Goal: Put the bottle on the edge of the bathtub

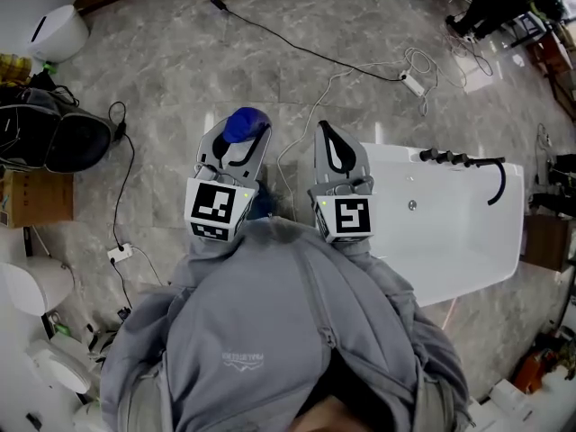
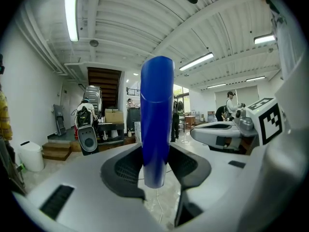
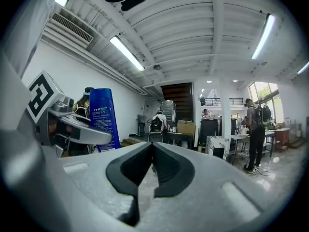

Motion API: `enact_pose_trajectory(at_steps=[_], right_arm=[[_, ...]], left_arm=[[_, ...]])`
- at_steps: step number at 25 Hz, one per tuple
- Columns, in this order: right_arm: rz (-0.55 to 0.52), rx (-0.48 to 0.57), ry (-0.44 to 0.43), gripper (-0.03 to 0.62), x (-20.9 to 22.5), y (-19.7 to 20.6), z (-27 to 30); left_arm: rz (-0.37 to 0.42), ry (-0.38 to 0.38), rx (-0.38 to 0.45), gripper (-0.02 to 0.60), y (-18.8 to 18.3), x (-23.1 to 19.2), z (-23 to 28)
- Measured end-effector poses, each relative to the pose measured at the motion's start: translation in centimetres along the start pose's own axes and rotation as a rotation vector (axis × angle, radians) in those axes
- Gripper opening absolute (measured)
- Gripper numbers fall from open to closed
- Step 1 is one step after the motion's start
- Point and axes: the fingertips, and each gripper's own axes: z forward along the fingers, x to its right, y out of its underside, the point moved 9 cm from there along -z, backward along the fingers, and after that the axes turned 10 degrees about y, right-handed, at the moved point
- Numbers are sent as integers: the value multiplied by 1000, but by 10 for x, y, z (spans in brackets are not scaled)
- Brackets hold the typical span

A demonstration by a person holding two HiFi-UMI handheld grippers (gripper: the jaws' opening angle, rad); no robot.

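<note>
Left gripper (image 1: 236,151): jaws held partway apart, both pads pressed on the blue bottle (image 1: 246,122). In the left gripper view the bottle (image 2: 156,120) stands straight up between the pads. Its lower end sits just below them and most of its length rises above. From the head view only a rounded blue end shows, just past the jaw tips.

Right gripper (image 1: 337,147): jaws drawn together, with nothing in them. In the right gripper view the black pads meet at the tips (image 3: 151,166), leaving only a thin seam below. The bottle (image 3: 104,120) shows off to the left of these jaws, label side on (print too small to read), with the left gripper (image 3: 72,124) across its lower part.

Both grippers are held side by side, close in front of a grey hoodie (image 1: 270,331), above the floor (image 1: 180,70).

The bathtub (image 1: 468,241) is white and lies to the right of the right gripper's jaws, with its near end close beside that gripper. A black faucet (image 1: 459,160) sits on its far rim. The bottle is clear of the tub, on the far side of the right gripper from it.

A cable (image 1: 297,48) runs across the floor ahead of both sets of jaws.
</note>
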Motion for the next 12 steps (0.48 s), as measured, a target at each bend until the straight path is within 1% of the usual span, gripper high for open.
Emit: enact_pose_trajectory(at_steps=[6, 12], right_arm=[[5, 0, 38, 3, 6, -12, 70], [8, -22, 102, 3, 11, -15, 133]], left_arm=[[14, 44, -5, 156, -18, -58, 41], [19, 103, -2, 156, -31, -117, 84]])
